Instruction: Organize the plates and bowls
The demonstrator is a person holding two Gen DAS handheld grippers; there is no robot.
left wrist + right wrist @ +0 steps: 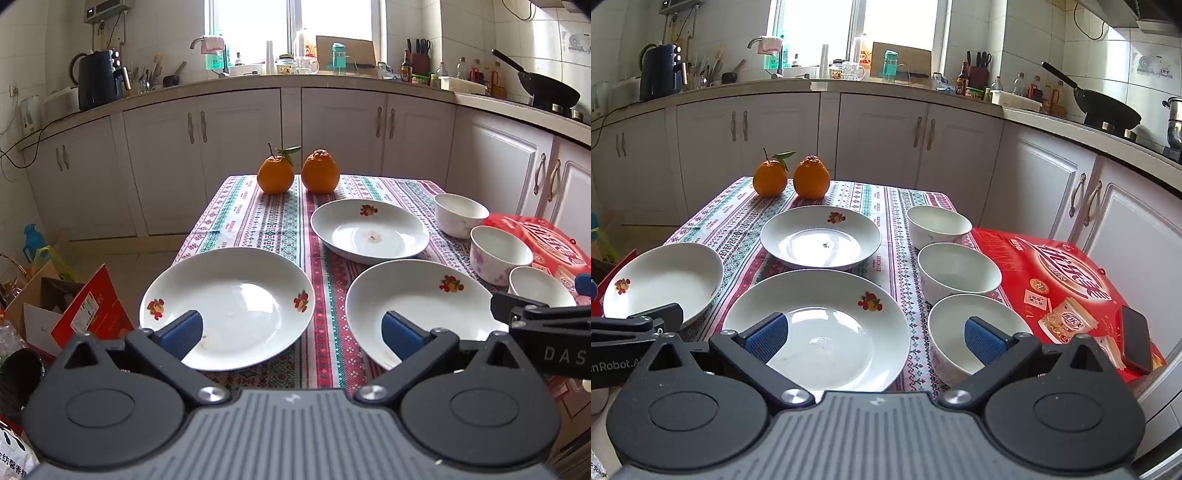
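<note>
Three white plates with fruit decals lie on the patterned tablecloth: a near left plate (236,299) (665,277), a near middle plate (424,299) (827,321) and a far plate (369,229) (820,240). Three white bowls stand in a row on the right: far (460,214) (938,221), middle (498,253) (958,269), near (539,286) (960,332). My left gripper (291,332) is open and empty, above the table's near edge between the two near plates. My right gripper (875,338) is open and empty, between the middle plate and the near bowl.
Two oranges (297,173) (790,177) sit at the table's far edge. A red box (1067,291) (539,240) lies right of the bowls with a phone (1137,339) on it. Boxes and bags (62,306) stand on the floor at left. Kitchen cabinets (240,147) run behind.
</note>
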